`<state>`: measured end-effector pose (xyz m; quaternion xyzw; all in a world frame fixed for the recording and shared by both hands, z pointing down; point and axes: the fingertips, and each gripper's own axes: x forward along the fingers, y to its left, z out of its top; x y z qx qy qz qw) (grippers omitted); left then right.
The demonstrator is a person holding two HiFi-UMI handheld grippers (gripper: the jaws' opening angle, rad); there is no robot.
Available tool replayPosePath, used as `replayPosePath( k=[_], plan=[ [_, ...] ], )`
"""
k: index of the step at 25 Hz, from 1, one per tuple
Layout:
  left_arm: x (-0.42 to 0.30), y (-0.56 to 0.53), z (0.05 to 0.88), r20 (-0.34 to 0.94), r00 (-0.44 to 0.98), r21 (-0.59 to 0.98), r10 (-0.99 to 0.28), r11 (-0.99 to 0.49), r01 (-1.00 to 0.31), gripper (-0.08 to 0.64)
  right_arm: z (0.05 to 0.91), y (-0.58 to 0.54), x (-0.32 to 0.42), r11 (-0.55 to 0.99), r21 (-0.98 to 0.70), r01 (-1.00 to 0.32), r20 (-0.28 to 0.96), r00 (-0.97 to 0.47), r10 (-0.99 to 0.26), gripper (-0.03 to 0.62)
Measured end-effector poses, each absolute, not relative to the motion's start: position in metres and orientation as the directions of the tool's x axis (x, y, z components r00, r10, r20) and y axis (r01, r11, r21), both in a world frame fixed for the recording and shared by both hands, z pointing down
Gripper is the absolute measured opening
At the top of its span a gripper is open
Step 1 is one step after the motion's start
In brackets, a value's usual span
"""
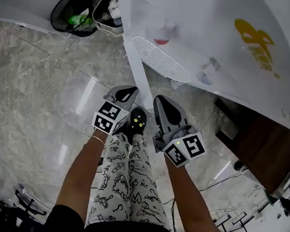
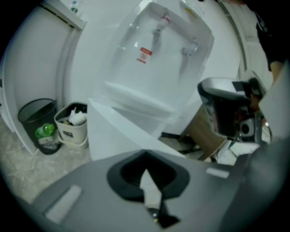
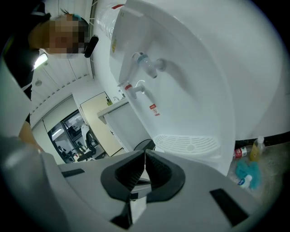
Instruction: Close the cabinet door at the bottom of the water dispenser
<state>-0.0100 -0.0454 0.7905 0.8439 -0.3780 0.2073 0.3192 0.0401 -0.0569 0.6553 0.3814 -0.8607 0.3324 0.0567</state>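
Your left gripper and right gripper both have their jaws together, holding nothing. The door stands open, edge-on between them. Push carelessly and a tip may slide off its thin edge.

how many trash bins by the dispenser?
2. The black bin is farther out. The beige bin stands beside it, nearer the dispenser. More could be hidden behind the dispenser.

Bright light bleaches the white plastic water dispenser at upper right and leaves glare streaks on the glossy grey marble floor; both gripper views are blurred, with black corners.
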Motion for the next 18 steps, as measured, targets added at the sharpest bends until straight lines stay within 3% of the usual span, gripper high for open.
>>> replayPosePath(
  k=[9,18],
  plan=[
    [0.063,-0.083,0.792,0.517,0.696,0.388,-0.499,-0.587,-0.71,-0.003,0.658,-0.063,0.09,0.41,-0.543,-0.733,0.351,-0.642,-0.682,0.017],
    [0.095,-0.122,0.795,0.454,0.701,0.412,-0.549,-0.568,-0.712,-0.003,0.646,-0.062,0.1,0.405,-0.563,-0.72,0.319,-0.641,-0.698,0.017]
  ],
)
